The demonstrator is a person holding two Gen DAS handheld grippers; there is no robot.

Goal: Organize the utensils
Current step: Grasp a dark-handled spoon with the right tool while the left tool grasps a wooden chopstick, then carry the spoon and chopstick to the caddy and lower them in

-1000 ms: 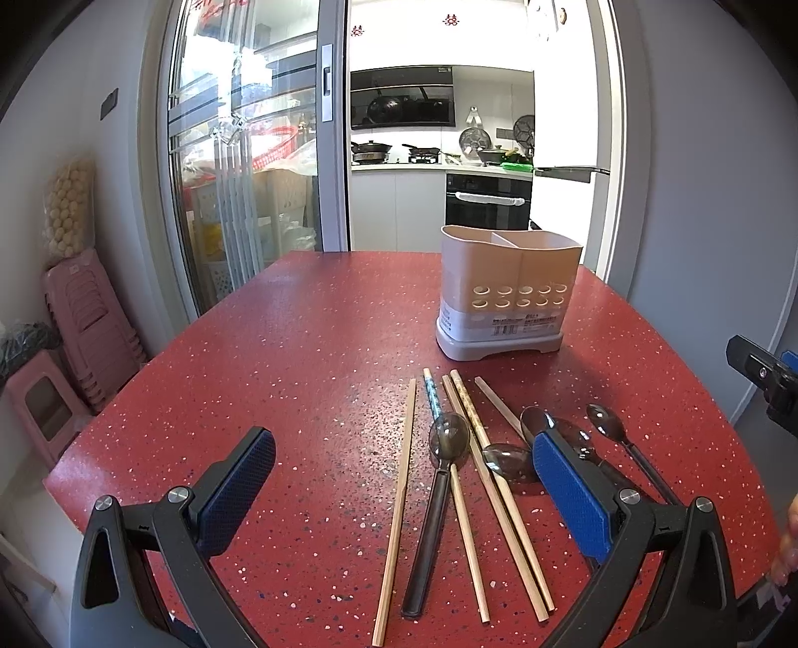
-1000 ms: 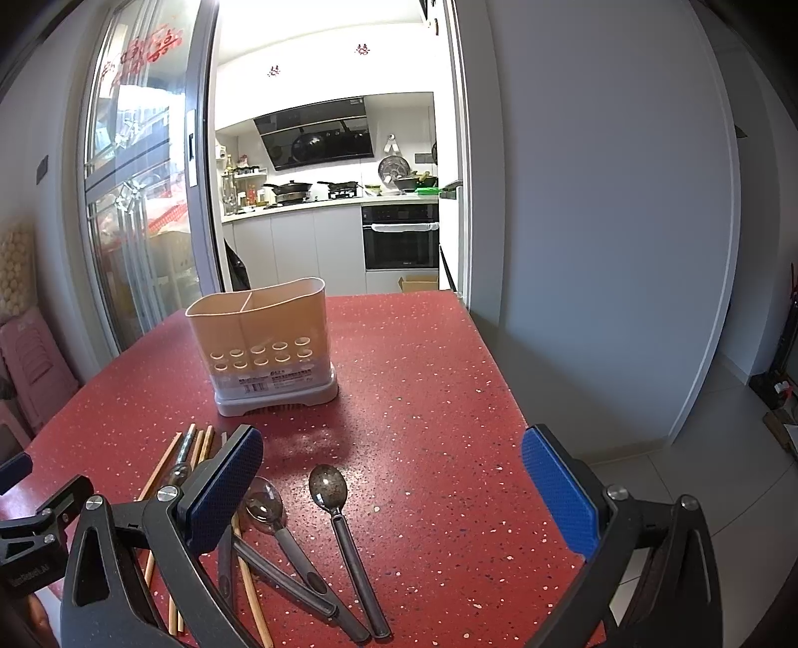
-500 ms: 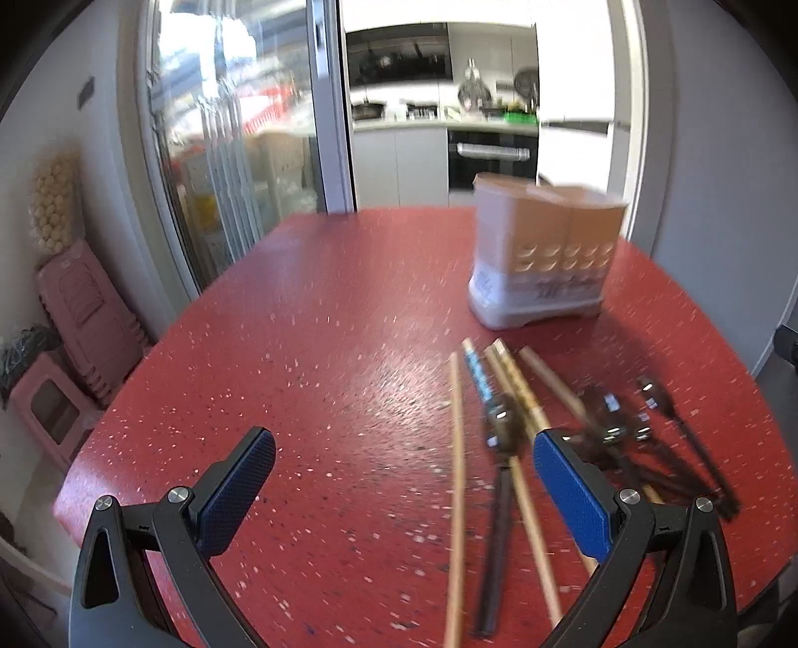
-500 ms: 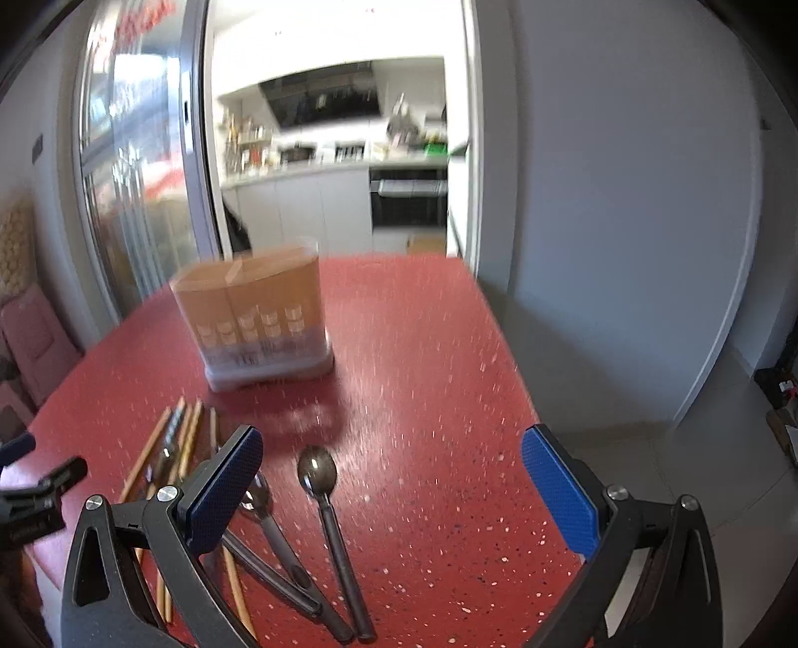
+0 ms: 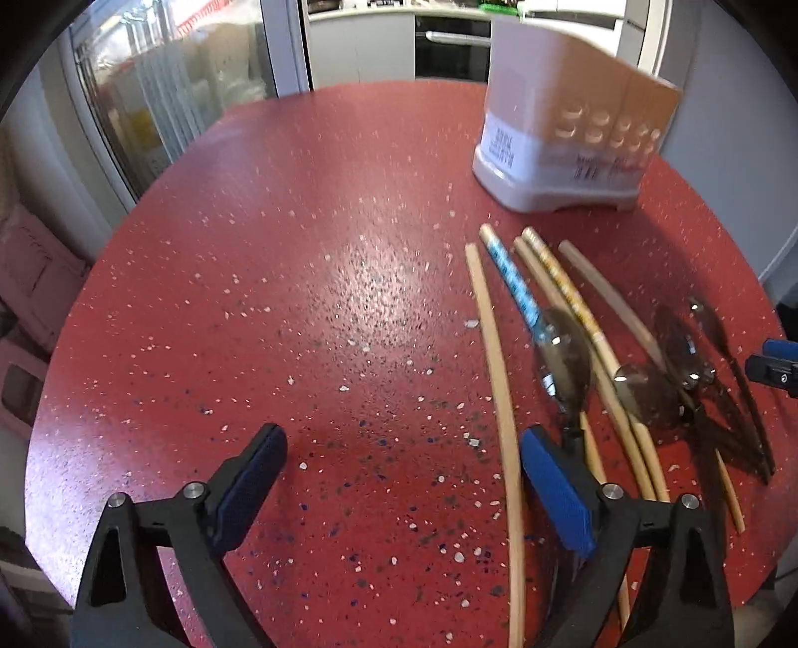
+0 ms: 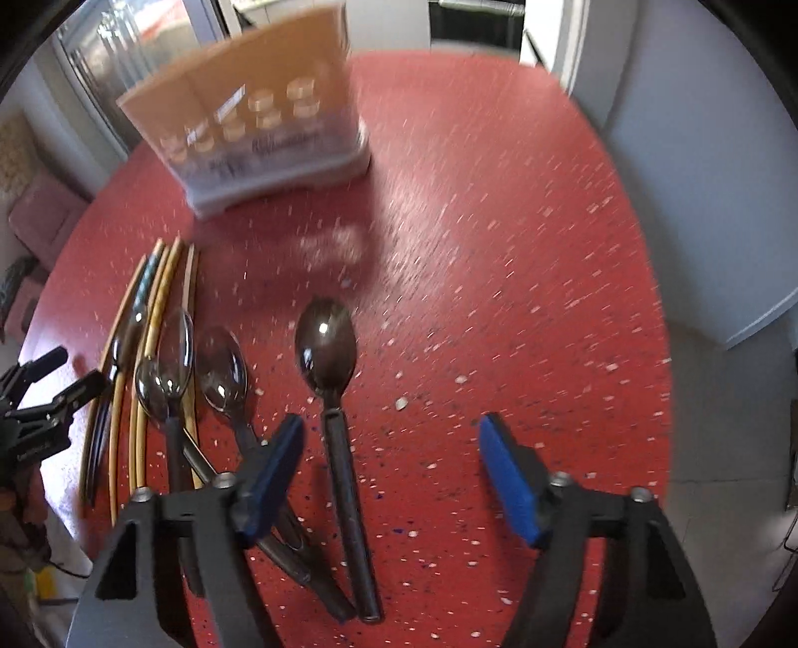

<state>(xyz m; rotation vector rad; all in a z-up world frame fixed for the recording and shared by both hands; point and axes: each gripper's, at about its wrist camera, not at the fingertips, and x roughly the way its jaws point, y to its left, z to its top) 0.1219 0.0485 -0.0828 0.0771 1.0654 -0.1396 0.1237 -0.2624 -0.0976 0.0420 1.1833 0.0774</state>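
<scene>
Both grippers have dipped; right gripper [image 6: 391, 466] jaws, narrowing but spread, flank the spoon handle [image 6: 344, 478].

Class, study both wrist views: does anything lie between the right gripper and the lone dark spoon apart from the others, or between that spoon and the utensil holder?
Nothing visible does. The right gripper, jaws just closing and empty, hangs open over the dark spoon's handle. Only bare red table separates the spoon from the utensil holder.

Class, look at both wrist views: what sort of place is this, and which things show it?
Probably a home dining area beside a kitchen: a red table with spoons and chopsticks, an oven beyond the doorway.
</scene>
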